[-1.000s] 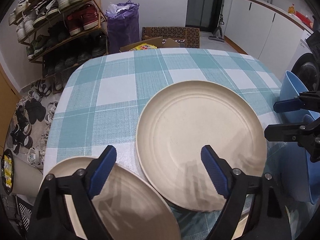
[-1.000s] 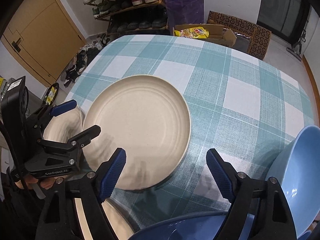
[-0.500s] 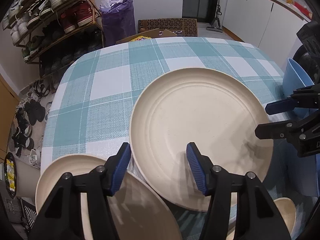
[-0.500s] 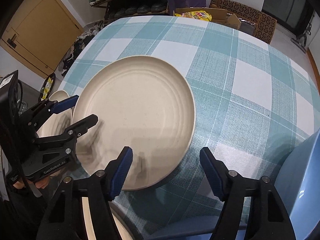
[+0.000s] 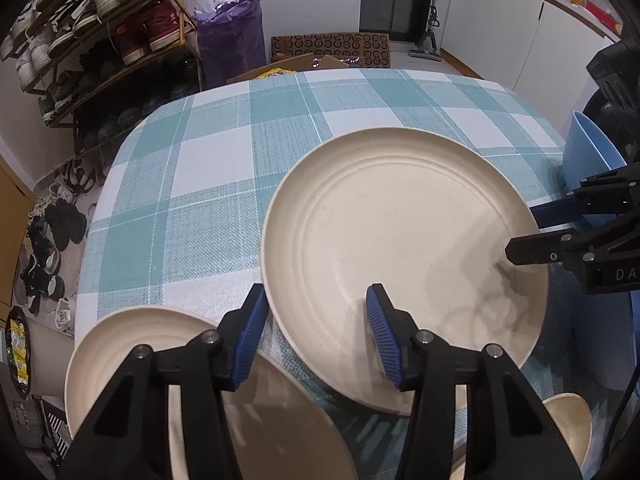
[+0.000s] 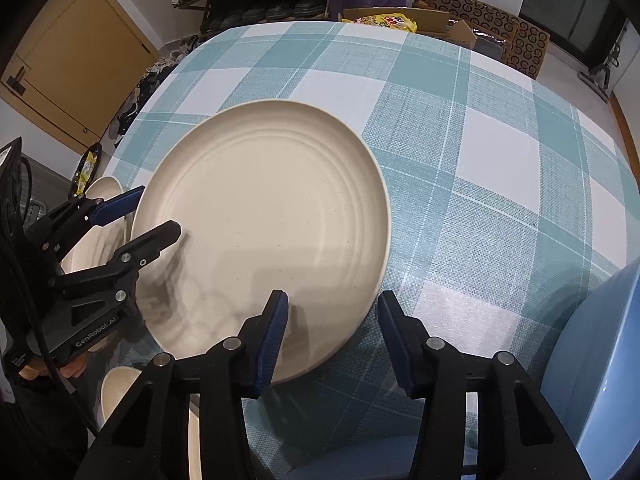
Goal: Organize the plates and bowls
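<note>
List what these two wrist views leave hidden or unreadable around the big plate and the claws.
- Left wrist view: the near rim of the big plate is covered by the left claw.
- Left wrist view: the small plate is partly hidden by that claw's fingers.
- Right wrist view: the blue bowl is cut off by the frame edge.
- Both views: whether either claw's pads press the rim is unclear.

We're looking into a home here: a shoe rack [image 5: 100, 40] standing loaded by the wall, white kitchen cabinets [image 5: 520, 36] showing behind the checked-cloth counter [image 5: 200, 184].
</note>
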A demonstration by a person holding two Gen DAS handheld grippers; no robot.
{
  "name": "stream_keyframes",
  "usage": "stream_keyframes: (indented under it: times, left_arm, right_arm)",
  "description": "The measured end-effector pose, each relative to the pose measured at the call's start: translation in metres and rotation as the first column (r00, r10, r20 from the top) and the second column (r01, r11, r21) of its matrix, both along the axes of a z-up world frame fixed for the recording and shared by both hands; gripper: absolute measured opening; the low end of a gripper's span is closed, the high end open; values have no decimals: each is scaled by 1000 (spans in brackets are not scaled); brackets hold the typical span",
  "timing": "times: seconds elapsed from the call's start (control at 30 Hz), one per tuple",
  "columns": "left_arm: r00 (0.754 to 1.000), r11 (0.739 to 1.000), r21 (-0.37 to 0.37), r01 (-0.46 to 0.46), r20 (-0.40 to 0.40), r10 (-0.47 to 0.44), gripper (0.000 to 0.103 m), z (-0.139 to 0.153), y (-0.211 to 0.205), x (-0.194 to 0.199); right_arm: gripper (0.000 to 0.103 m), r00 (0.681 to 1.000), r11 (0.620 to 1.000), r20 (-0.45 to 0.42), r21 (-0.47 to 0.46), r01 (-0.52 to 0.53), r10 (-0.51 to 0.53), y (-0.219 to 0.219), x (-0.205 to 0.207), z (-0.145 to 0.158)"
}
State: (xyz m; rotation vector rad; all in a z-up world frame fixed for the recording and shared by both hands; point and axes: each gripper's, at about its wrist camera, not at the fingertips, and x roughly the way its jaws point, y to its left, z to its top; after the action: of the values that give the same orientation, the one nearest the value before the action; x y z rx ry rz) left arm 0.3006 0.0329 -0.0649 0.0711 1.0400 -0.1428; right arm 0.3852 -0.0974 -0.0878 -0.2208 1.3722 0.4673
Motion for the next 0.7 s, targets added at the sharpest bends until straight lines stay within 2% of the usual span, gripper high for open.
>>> stream_keyframes:
  times: [0.1, 0.17, 0.33, 0.4, 0.7]
  left_arm:
    - [1000, 1000, 1, 3, -5, -3, 49, 0, -2, 0]
    - [1000, 1000, 7, -3, -2, 3, 41, 1, -3, -1]
    - [1000, 1000, -3, -5, 0, 5, 33, 1, 0, -3]
    - [1000, 1000, -4, -6, 5, 6, 32, 1, 0, -3]
    - [998, 1000, -8, -17, 56, 18, 30, 13, 1, -8]
  right_arm:
    - [40, 1000, 1000, -8, -5, -3, 3, 0, 1, -4]
    - [39, 1000, 1000, 2, -20, -1, 1, 1, 1, -5]
    - [32, 999, 999, 51, -45, 12, -10, -2, 2, -2]
    - [28, 998, 999, 70, -52, 12, -8, -3, 1, 0]
    - [24, 986, 995, 167, -98, -3, 20, -3, -5, 9]
